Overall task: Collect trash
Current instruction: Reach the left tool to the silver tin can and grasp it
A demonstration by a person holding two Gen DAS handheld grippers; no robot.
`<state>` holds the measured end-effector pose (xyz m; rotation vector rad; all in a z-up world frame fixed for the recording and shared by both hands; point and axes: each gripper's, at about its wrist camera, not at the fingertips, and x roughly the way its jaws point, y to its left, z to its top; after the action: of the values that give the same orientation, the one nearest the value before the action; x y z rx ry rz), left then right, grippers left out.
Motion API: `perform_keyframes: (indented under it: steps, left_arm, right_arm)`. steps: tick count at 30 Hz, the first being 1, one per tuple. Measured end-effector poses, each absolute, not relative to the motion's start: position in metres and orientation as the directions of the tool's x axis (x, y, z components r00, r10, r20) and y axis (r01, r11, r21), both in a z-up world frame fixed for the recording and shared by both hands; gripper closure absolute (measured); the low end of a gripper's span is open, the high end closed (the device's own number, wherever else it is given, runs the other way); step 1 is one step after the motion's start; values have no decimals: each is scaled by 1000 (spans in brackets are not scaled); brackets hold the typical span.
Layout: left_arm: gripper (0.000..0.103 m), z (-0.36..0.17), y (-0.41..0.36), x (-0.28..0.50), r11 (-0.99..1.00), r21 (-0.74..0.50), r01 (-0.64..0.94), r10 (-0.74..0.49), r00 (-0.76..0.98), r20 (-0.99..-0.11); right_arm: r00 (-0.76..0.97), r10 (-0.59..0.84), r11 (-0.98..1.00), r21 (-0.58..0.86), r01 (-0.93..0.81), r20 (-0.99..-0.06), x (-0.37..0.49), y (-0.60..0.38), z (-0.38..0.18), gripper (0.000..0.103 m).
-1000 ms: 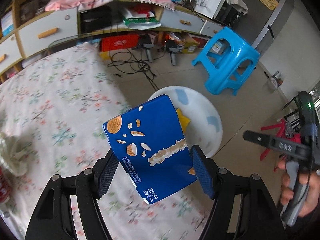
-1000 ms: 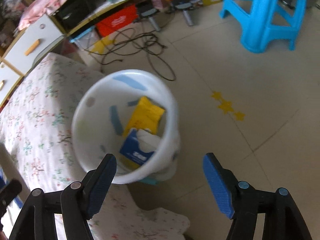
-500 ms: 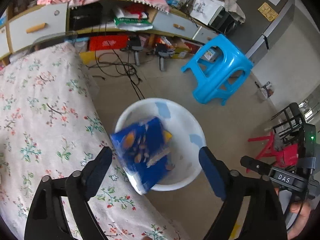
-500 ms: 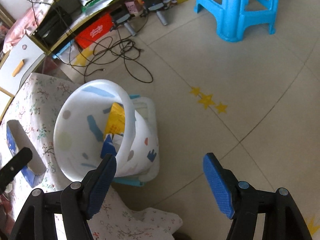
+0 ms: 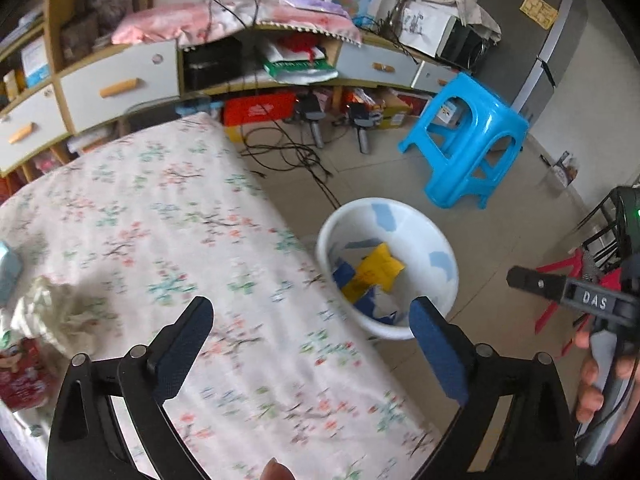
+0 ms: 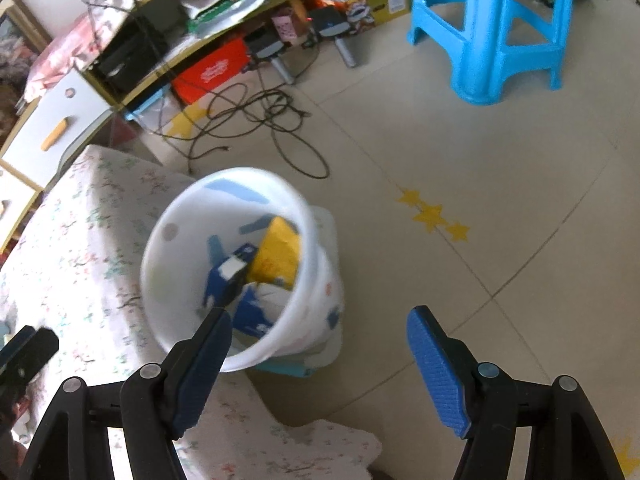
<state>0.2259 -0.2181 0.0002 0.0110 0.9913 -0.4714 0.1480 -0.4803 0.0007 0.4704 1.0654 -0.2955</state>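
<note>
A white trash bin [image 5: 416,224] stands on the floor beside the floral-cloth table [image 5: 168,216]; it also shows in the right wrist view [image 6: 176,216]. Inside lie a yellow packet [image 5: 378,268], also seen in the right wrist view [image 6: 278,252], and a blue carton [image 6: 226,276]. My left gripper [image 5: 312,354] is open and empty over the table edge. My right gripper [image 6: 320,360] is open and empty above the floor just right of the bin. Crumpled white paper [image 5: 52,316] and a red packet [image 5: 20,376] lie on the table at the left.
A blue plastic stool [image 5: 468,140] stands beyond the bin, with loose cables [image 6: 256,120] on the floor. Low shelves with drawers [image 5: 120,84] run along the wall. A light blue box [image 5: 8,268] sits at the table's left edge.
My left gripper opened and let go of the blue carton, which fell into the bin. The left gripper then drew back over the table. The right gripper stayed open.
</note>
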Motion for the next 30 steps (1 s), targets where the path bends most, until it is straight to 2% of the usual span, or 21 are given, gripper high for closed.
perform_keyframes:
  steps: [8, 18, 30]
  left_arm:
    - [0, 12, -153, 206, 923, -189, 335, -343, 495, -798]
    - [0, 14, -61, 188, 963, -153, 220, -250, 533, -809]
    - [0, 3, 48, 192, 995, -93, 38, -99, 534, -840]
  right_arm:
    - [479, 9, 909, 207, 363, -878, 163, -425, 13, 22]
    - [507, 17, 960, 156, 232, -862, 182, -340, 20, 11]
    - [466, 120, 970, 204, 134, -877, 215, -255, 6, 9]
